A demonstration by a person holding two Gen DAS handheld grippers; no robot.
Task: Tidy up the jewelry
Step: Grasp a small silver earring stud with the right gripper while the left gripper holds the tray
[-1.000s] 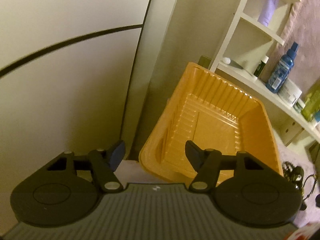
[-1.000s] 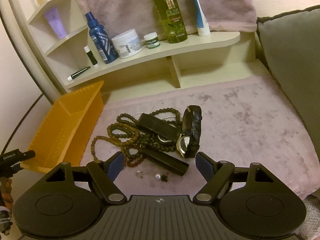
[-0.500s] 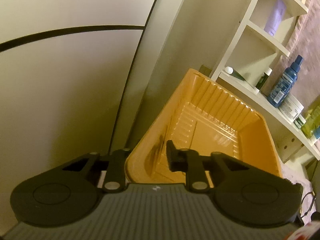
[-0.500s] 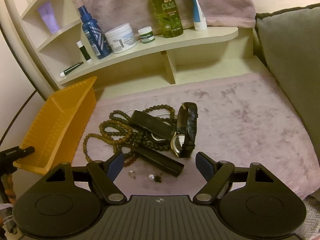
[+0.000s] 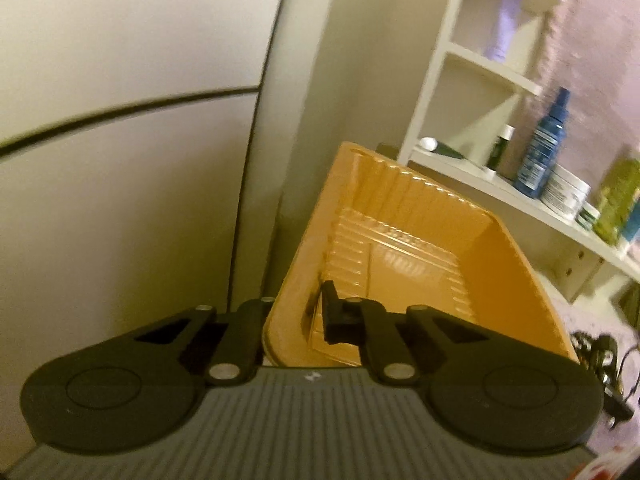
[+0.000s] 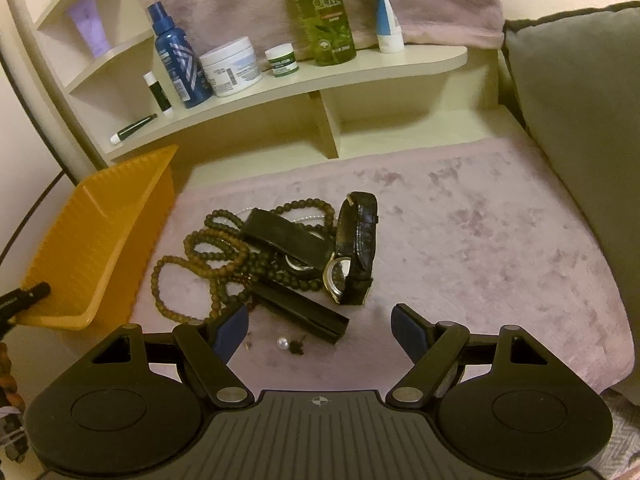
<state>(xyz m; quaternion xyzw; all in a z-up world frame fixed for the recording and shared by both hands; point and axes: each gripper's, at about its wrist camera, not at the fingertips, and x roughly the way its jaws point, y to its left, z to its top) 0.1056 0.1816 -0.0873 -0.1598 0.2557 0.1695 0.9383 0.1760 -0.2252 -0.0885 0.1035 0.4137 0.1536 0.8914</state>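
Note:
An orange plastic tray (image 5: pixel 408 248) stands tilted at the left edge of the pink cloth; it also shows in the right wrist view (image 6: pixel 96 236). My left gripper (image 5: pixel 296 320) is shut on the tray's near wall, one finger inside and one outside. A pile of jewelry lies on the cloth: brown bead necklaces (image 6: pixel 208 256), a black-strap watch (image 6: pixel 352 256), a black band (image 6: pixel 288 236), a dark bar (image 6: pixel 300 312), a small pearl (image 6: pixel 283 343). My right gripper (image 6: pixel 320 324) is open just before the pile, holding nothing.
A cream shelf unit (image 6: pixel 280 84) behind the cloth holds a blue bottle (image 6: pixel 176 60), white jar (image 6: pixel 232 66), green bottle (image 6: pixel 324 8) and tubes. A grey cushion (image 6: pixel 572 120) stands at the right. A wall lies left of the tray.
My left gripper moved onto the tray's near wall and closed on it. The tray has tilted and shifted. My right gripper stayed open and edged slightly toward the jewelry pile.

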